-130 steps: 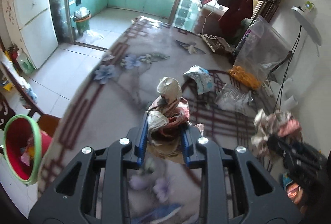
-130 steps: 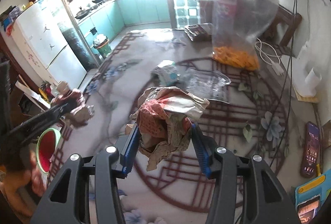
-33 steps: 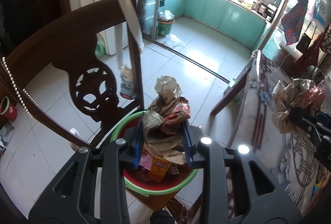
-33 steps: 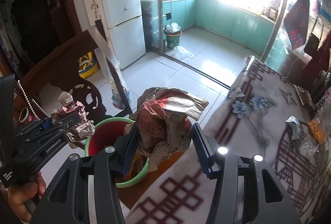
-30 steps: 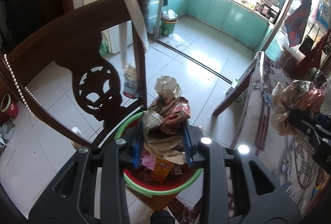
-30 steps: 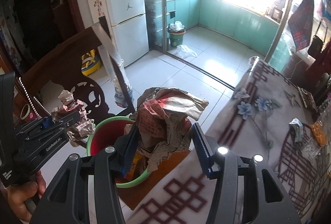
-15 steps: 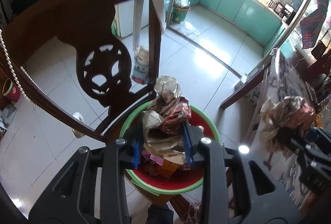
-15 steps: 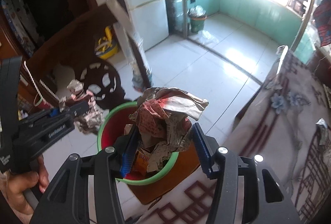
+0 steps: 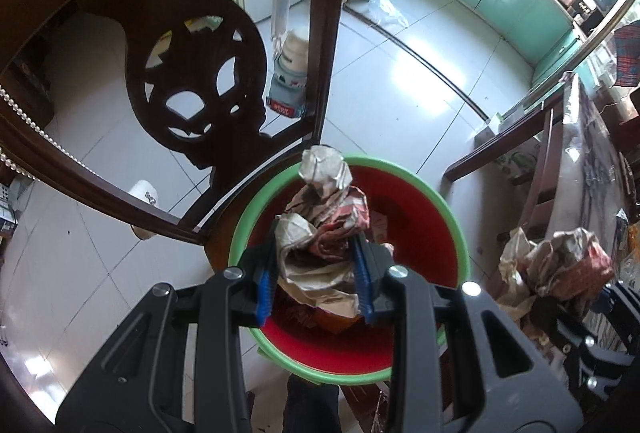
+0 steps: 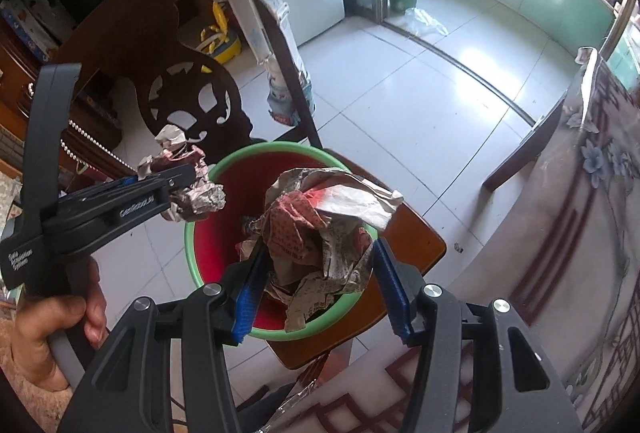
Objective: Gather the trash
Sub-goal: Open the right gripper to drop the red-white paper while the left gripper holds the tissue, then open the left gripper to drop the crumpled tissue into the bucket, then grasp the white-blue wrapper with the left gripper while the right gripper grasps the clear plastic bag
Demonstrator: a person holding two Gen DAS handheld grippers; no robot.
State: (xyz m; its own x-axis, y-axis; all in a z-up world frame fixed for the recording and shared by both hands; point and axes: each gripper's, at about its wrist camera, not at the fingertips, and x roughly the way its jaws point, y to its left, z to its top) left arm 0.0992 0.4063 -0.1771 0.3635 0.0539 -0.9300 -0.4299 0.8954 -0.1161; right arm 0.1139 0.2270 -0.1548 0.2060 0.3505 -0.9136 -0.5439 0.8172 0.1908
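The mouth of the red bin (image 9: 424, 217) with the green rim is open from above, but trash already lies at its bottom. Just behind the bin, the carved back of a dark wooden chair (image 9: 192, 81) stands close and blocks that side. To the right of the bin, the edge of the worktop (image 10: 580, 201) is near. Beyond the bin, the tiled floor (image 9: 400, 81) is free.

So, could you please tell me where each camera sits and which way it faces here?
Left wrist: rides the left gripper, looking steeply down past its paper wad into the red bin; no hand shows.
Right wrist: rides the right gripper, facing down over its own newspaper wad; the person's left hand shows.
Shared: bin, carved chair, both grippers and their wads.
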